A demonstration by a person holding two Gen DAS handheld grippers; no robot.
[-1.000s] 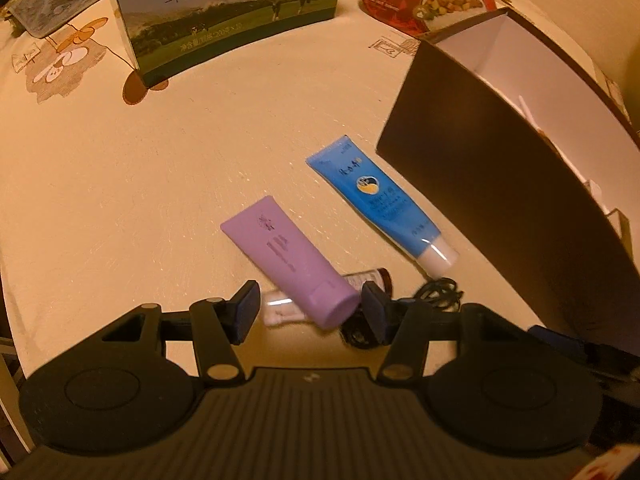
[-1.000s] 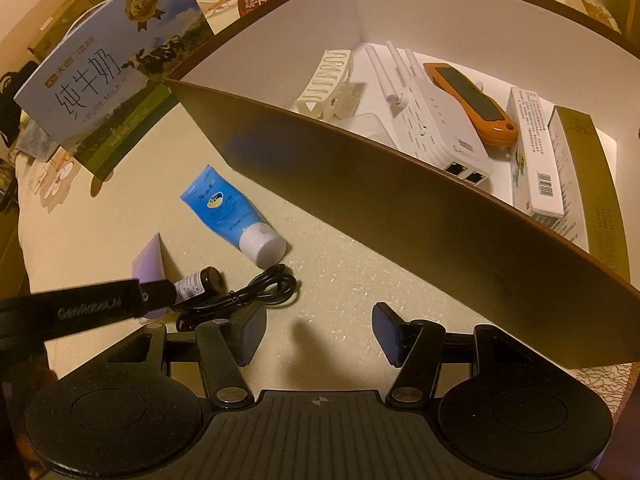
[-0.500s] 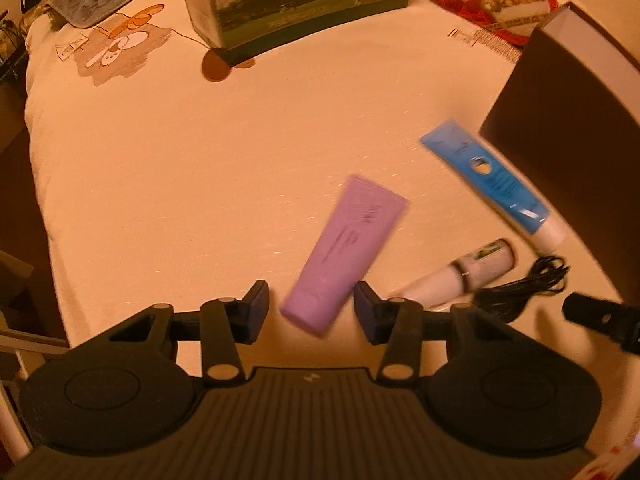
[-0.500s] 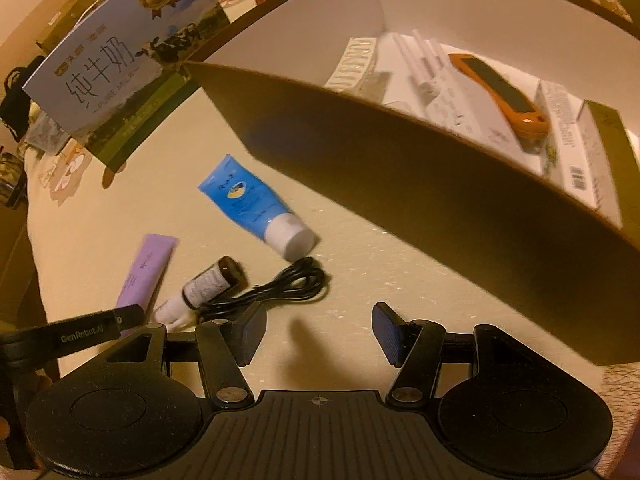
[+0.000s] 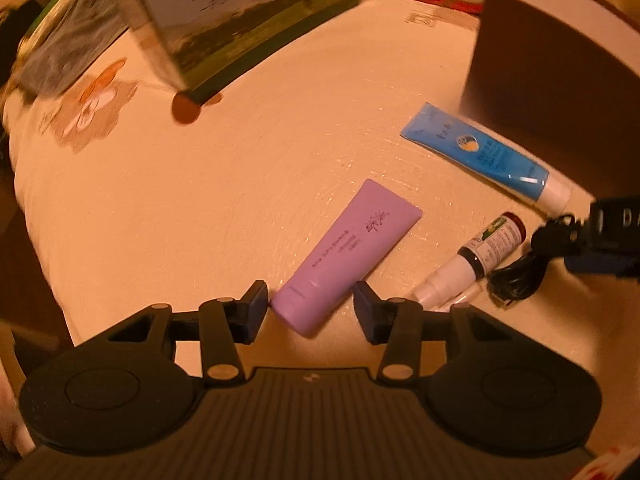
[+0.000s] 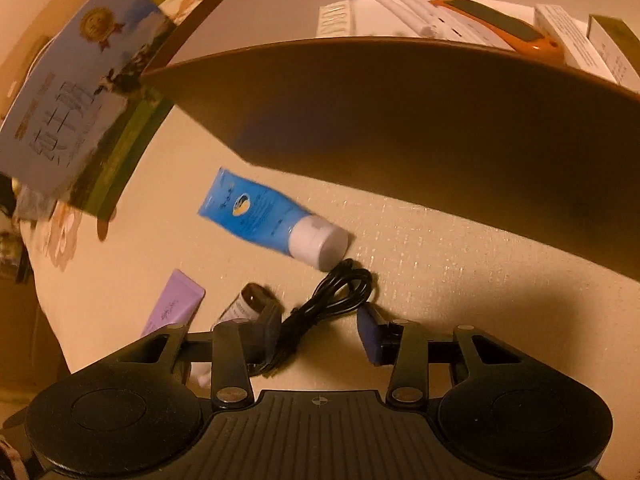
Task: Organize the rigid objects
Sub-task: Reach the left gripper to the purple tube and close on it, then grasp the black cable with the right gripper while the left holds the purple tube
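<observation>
On the tabletop (image 5: pixel 200 200) three containers and a cord lie just before the storage box (image 6: pixel 400 120). The squeeze tube (image 5: pixel 348 256) lies leftmost, its cap end between the fingers of the left claw (image 5: pixel 310 312). Right of it lies the small bottle (image 5: pixel 492 248), then the coiled cable (image 6: pixel 332 300), which reaches between the fingers of the right claw (image 6: pixel 320 330). Behind the bottle and cable lies the capped tube (image 6: pixel 268 216), nearest the box wall. A milk carton (image 5: pixel 240 20) stands far behind, left of the box.
</observation>
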